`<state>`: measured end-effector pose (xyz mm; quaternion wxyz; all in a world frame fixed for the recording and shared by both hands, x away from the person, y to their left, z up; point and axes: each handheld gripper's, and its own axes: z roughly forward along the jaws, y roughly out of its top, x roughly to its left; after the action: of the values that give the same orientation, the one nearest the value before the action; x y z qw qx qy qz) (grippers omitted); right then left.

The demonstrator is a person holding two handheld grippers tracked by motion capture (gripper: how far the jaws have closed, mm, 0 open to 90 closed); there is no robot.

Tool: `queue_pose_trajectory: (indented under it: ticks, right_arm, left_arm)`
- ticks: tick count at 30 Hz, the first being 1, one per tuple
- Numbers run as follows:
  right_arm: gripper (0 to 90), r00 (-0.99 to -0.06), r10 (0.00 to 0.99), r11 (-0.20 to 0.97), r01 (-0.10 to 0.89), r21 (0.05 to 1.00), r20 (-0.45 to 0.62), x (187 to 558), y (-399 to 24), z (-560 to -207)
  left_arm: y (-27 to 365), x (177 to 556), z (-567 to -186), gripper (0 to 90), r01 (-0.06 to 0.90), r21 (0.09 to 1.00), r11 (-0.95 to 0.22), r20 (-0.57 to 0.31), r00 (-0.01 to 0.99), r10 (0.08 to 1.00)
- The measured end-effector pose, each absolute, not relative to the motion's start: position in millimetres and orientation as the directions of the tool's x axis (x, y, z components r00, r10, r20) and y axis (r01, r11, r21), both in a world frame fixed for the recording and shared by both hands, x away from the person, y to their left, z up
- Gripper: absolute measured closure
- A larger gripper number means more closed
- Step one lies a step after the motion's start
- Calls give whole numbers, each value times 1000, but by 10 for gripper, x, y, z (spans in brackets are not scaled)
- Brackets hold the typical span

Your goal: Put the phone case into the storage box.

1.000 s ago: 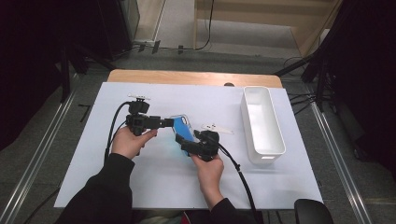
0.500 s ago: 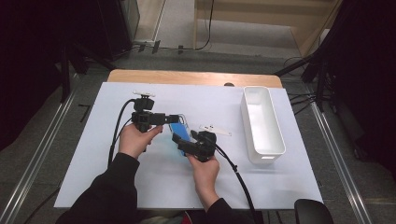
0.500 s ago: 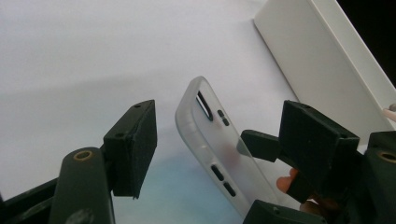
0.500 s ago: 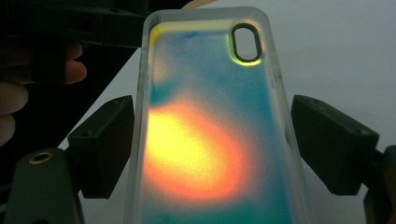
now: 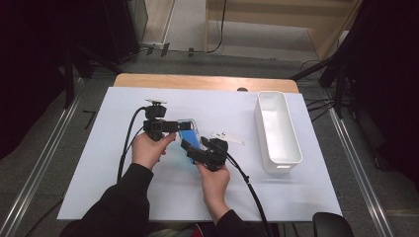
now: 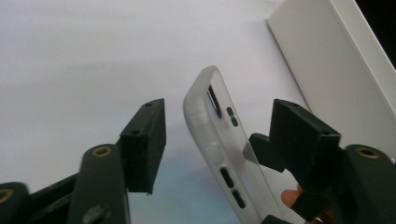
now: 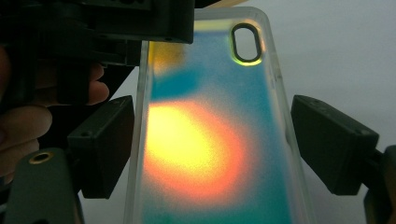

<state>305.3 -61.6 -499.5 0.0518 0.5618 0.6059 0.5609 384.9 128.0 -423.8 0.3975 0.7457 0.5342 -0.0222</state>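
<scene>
A translucent phone case (image 5: 189,131) with a blue and orange sheen is held up over the white table cover (image 5: 99,168). My right gripper (image 5: 191,148) is shut on it across its width. In the right gripper view the case (image 7: 205,140) spans the gap between the two jaws of that gripper (image 7: 212,144), camera cut-out at the top. My left gripper (image 5: 184,126) comes in from the left. In the left gripper view the case (image 6: 212,140) stands edge-on inside the open left gripper (image 6: 224,135), with a gap on both sides.
A long white bin (image 5: 258,123) stands empty at the right of the table, and its wall (image 6: 327,60) rises beyond the case. A small flat white piece (image 5: 227,137) lies between the hands and the bin. Cables trail from both grippers towards the front edge.
The left gripper has edged right, so its jaws now flank the case's end. The right hand with the case has barely shifted.
</scene>
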Motion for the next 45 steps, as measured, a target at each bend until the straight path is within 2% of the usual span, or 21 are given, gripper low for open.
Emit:
queue_pose_trajectory:
  ticks: [9, 13, 18, 27, 37, 45]
  right_arm:
    - [152, -358, 736, -271, 621, 735, 574, 3042, -595, -4997]
    - [153, -363, 743, -267, 611, 746, 563, 3042, -600, -4996]
    - [153, -368, 742, -267, 605, 750, 561, 3037, -596, -4983]
    - [152, -368, 745, -269, 598, 755, 557, 3033, -582, -4985]
    - [153, -374, 751, -257, 593, 763, 544, 3029, -565, -4991]
    - [150, -393, 782, -210, 564, 798, 484, 3033, -539, -4961]
  left_arm:
    - [1293, 3853, -4254, 504, 821, 566, -73, -483, 402, 778]
    - [1316, 3845, -4229, 589, 808, 586, -64, -478, 408, 777]
    - [1343, 3866, -4242, 612, 824, 565, -48, -503, 390, 772]
    - [1357, 3875, -4252, 733, 845, 535, -17, -547, 362, 755]
    - [1359, 3852, -4252, 777, 840, 541, 24, -586, 356, 728]
    - [1412, 3852, -4252, 797, 851, 522, 63, -637, 340, 692]
